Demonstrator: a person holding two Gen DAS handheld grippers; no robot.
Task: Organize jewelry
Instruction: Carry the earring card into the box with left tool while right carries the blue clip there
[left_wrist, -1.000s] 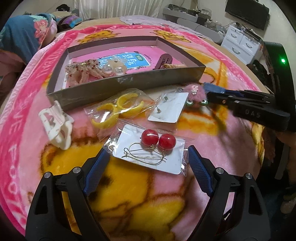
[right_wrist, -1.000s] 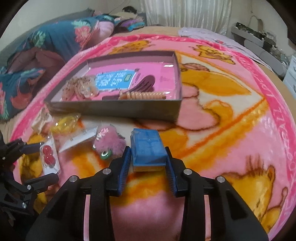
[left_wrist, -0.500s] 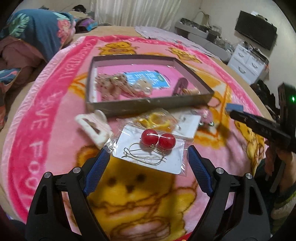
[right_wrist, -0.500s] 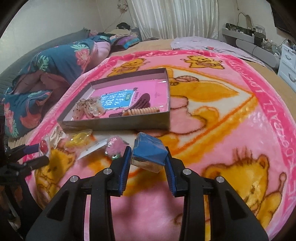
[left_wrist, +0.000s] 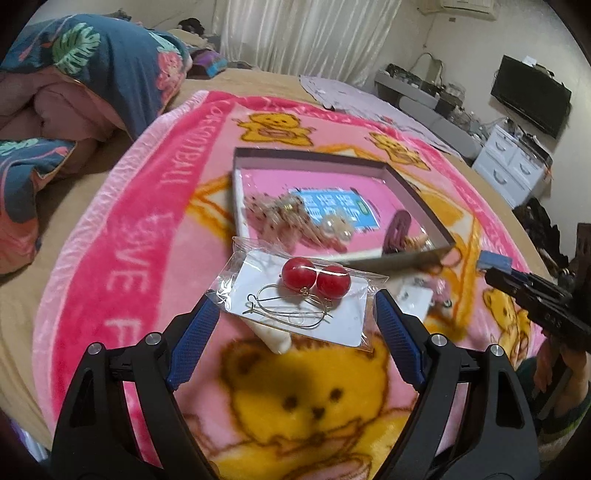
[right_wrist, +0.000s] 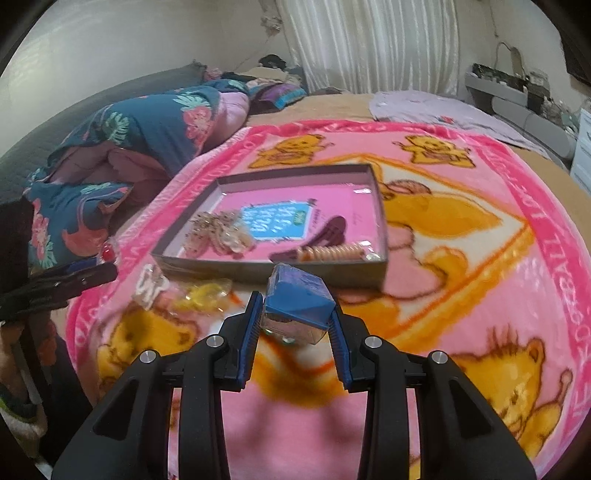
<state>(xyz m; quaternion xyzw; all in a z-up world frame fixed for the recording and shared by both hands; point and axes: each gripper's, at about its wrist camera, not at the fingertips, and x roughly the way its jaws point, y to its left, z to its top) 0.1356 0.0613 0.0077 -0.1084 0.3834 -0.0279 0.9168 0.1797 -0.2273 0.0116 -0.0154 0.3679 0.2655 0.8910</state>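
Note:
My left gripper (left_wrist: 295, 321) is shut on a clear packet of red ball earrings (left_wrist: 303, 299) on a white card and holds it above the blanket, in front of the grey tray (left_wrist: 406, 258). My right gripper (right_wrist: 295, 314) is shut on a small blue box (right_wrist: 297, 301) and holds it in the air just before the tray's near wall (right_wrist: 332, 273). The tray holds a pink bead cluster (right_wrist: 218, 232), a blue label, a dark hair clip (right_wrist: 325, 232) and a peach spiral tie (right_wrist: 332, 254). The right gripper also shows at the right of the left wrist view (left_wrist: 495, 267).
On the pink bear blanket (right_wrist: 461, 258) by the tray lie a white claw clip (right_wrist: 149, 286), a yellow item in a bag (right_wrist: 203, 297), a white earring card (left_wrist: 415, 297) and a pink fuzzy piece (left_wrist: 439, 288). A folded quilt (right_wrist: 129, 147) lies at the left.
Both grippers have risen from the blanket with their loads. The earring packet and the blue box now hang higher, and the views look down on the tray from further back.

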